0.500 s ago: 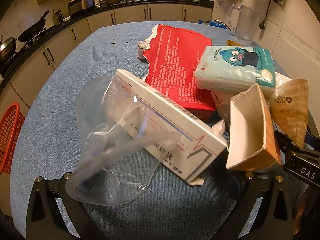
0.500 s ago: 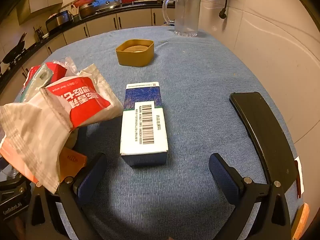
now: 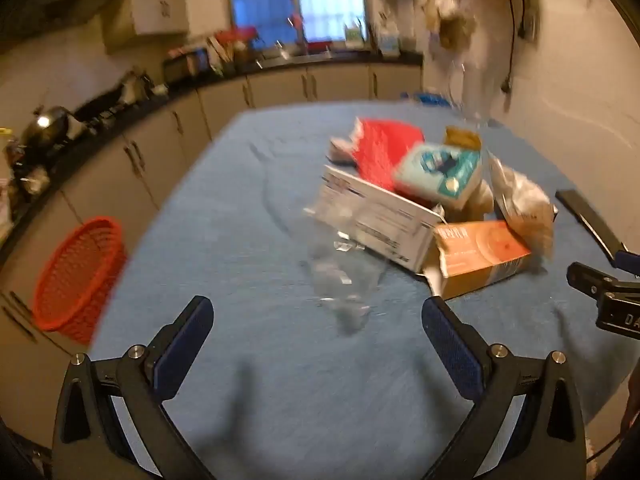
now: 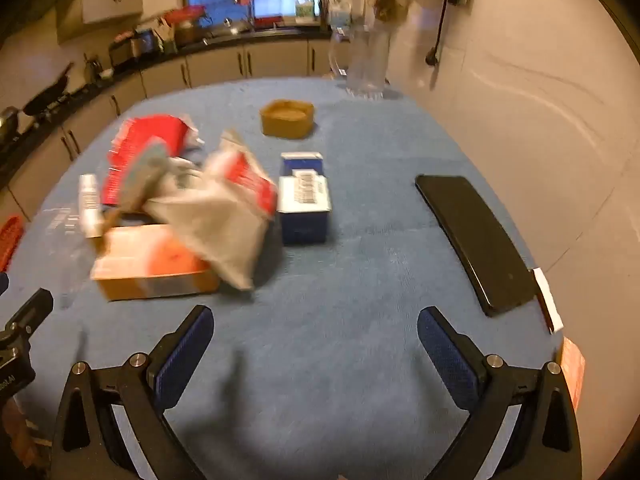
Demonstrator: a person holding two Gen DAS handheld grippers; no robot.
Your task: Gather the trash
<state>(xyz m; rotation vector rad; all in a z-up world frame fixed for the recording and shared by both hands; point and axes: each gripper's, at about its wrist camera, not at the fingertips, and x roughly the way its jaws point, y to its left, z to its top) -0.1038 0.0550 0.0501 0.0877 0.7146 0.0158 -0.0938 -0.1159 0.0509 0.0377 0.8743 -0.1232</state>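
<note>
Trash lay heaped on the counter (image 3: pixel 240 208): clear plastic bag (image 3: pixel 344 272), white carton (image 3: pixel 376 224), orange box (image 3: pixel 480 256), red packet (image 3: pixel 380 148), tissue pack (image 3: pixel 440 170), crumpled wrapper (image 4: pixel 224 216); a blue-white box (image 4: pixel 304 200) stood just beside it.

A blue-clothed counter (image 4: pixel 360 280) carries a trash heap (image 4: pixel 172 208) at nine o'clock, a blue-and-white box (image 4: pixel 304 200) just beside it at centre, a yellow bowl (image 4: pixel 286 120) at twelve, and a black slab (image 4: pixel 476 240) at three.

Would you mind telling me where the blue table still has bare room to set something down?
Bare cloth lies between the blue-and-white box and the black slab, and in front of both grippers' fingers. The left half is crowded: orange carton, crumpled wrappers, clear bag.
</note>
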